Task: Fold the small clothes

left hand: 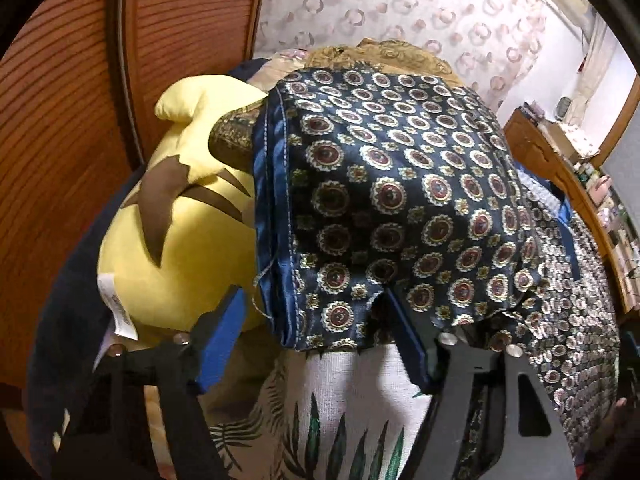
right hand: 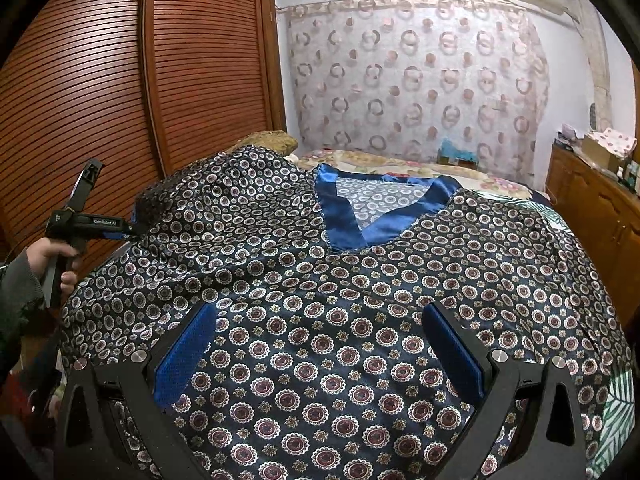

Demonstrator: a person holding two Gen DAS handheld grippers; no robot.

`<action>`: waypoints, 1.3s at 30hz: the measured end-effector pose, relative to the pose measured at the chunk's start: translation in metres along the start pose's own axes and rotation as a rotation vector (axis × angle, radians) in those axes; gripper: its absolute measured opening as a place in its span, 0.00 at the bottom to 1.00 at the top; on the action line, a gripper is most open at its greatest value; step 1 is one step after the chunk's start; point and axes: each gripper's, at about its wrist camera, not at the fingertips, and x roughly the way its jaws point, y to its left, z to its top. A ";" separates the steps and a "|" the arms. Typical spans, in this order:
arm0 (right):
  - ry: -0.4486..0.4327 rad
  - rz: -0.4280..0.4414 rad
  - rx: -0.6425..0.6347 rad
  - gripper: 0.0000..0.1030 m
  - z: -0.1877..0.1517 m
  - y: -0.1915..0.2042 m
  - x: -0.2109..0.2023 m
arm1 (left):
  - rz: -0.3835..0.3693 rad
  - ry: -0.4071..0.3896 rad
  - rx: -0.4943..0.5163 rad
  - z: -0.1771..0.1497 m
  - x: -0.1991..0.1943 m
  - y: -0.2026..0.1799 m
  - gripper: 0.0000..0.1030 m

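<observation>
A dark navy satin shirt [right hand: 360, 300] with round medallions and a blue V-neck trim [right hand: 384, 228] lies spread front-up on the bed. Its left sleeve [left hand: 400, 200], hemmed in blue, is raised and drapes down between the fingers of my left gripper [left hand: 316, 332]. The right pad [left hand: 408, 344] is partly under the cloth, while the left pad [left hand: 220, 340] stands clear of it. From the right wrist view, a hand holds the left gripper [right hand: 132, 228] at that sleeve's end. My right gripper [right hand: 320, 344] hangs open over the shirt's lower front with nothing between its pads.
A yellow plush toy [left hand: 180, 220] sits left of the sleeve, against brown louvred wardrobe doors [right hand: 120, 80]. A leaf-print sheet [left hand: 340, 420] covers the bed. A circle-print curtain [right hand: 420, 80] hangs behind, and a cluttered wooden dresser [right hand: 592, 208] runs along the right.
</observation>
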 end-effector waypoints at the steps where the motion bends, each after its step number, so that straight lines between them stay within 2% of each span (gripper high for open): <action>1: 0.000 0.000 0.001 1.00 0.000 0.000 0.000 | -0.019 -0.002 -0.001 0.000 0.000 0.000 0.55; 4: 0.000 0.000 0.003 1.00 0.000 0.000 0.000 | -0.048 -0.012 0.019 0.001 -0.001 -0.005 0.32; 7: -0.001 -0.001 0.003 1.00 -0.001 -0.001 0.000 | 0.008 -0.024 0.075 0.000 -0.009 -0.016 0.12; 8: 0.000 -0.001 0.004 1.00 -0.001 -0.001 0.000 | 0.031 -0.031 0.091 -0.001 -0.011 -0.019 0.08; 12: 0.002 -0.003 0.003 1.00 -0.001 -0.001 0.000 | 0.047 -0.072 0.117 -0.002 -0.023 -0.021 0.05; 16: 0.002 -0.006 0.006 1.00 -0.002 -0.001 0.001 | 0.014 -0.129 0.129 0.003 -0.047 -0.028 0.05; 25: -0.003 -0.008 0.006 1.00 -0.004 -0.001 -0.001 | -0.029 -0.238 0.228 0.021 -0.096 -0.073 0.04; 31: -0.011 -0.012 0.027 1.00 -0.006 -0.006 -0.005 | -0.103 -0.252 0.312 0.027 -0.101 -0.121 0.04; 39: -0.012 -0.023 0.047 1.00 -0.011 -0.015 -0.013 | -0.191 -0.201 0.392 -0.005 -0.083 -0.177 0.04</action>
